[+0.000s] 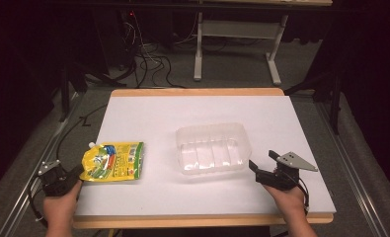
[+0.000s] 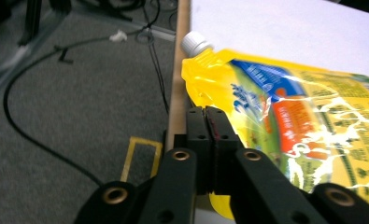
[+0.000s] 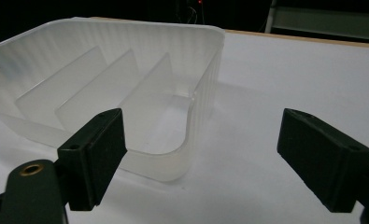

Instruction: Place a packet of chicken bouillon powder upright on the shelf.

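A: Left gripper [image 2: 209, 122]?
B: Jaws pressed together, at the pouch's [image 1: 112, 161] left edge. Gripping it or just touching, can't tell.
A: Right gripper [image 3: 201, 154]?
B: Jaws wide apart, nothing between them, just beside the tray's [image 3: 205, 84] near right corner.
A: Layout?
B: Pouch flat at the table's [image 1: 281, 118] left edge, white cap [image 2: 195, 43] pointing away. Clear ribbed tray mid-table, well apart from the pouch.

Bright white table [image 1: 192, 111], dark surroundings, glare on pouch [image 2: 313, 121] (foil crinkles), soft, slightly blurry frames
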A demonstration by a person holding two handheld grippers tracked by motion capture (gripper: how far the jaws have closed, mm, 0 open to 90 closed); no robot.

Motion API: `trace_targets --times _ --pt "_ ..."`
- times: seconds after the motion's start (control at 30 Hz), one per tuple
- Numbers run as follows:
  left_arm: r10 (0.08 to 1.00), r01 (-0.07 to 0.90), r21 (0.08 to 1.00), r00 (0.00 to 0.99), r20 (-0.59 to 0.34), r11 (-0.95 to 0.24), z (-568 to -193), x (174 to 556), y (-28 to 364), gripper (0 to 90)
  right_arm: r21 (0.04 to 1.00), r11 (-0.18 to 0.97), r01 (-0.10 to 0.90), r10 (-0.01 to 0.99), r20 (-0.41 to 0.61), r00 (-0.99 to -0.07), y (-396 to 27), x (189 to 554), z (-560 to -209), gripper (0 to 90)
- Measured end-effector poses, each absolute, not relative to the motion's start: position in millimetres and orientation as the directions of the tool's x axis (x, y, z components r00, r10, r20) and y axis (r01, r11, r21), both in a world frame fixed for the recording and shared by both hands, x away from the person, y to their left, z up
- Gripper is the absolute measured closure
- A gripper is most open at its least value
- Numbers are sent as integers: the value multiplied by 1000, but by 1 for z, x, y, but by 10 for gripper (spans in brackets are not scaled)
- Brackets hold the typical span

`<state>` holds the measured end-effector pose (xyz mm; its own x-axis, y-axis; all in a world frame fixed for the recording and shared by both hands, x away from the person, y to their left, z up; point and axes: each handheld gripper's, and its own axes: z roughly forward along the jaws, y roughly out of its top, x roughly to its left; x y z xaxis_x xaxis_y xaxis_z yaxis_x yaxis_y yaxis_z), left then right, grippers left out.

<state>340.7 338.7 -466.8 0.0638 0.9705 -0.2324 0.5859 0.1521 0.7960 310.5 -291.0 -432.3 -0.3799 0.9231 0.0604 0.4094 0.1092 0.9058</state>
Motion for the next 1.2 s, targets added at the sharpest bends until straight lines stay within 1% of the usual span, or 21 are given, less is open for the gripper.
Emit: trace_targets --times 0.07,0.13,0.17,0.27,0.3,0.33,0.53,0.8,1.2 --pt "975 558 821 89 -203 120 -460 339 334 900 905 111 411 923 60 -380 -290 310 -432 160" --pt "973 522 846 119 -199 109 -453 336 329 900 905 113 409 923 57 -381 -291 311 -433 160" --pt "973 522 846 119 -199 109 -453 336 329 900 905 109 410 923 61 -380 -291 311 -433 161" --pt "967 454 887 175 -186 88 -435 329 318 900 904 105 415 925 65 -375 -292 311 -433 161" --pt "967 454 887 175 -186 88 -435 329 318 900 905 107 412 924 63 -377 -292 311 -433 162" --pt "964 421 904 197 -178 81 -426 325 313 900 904 106 415 924 64 -376 -292 311 -433 162" --pt "954 354 932 244 -174 80 -405 319 300 900 902 105 418 924 67 -376 -291 311 -434 164" --pt "948 313 948 281 -150 57 -390 316 285 900 904 106 415 924 65 -378 -293 312 -434 165" --pt "932 273 960 327 -156 65 -374 312 272 900 903 100 418 925 71 -373 -294 312 -434 170"
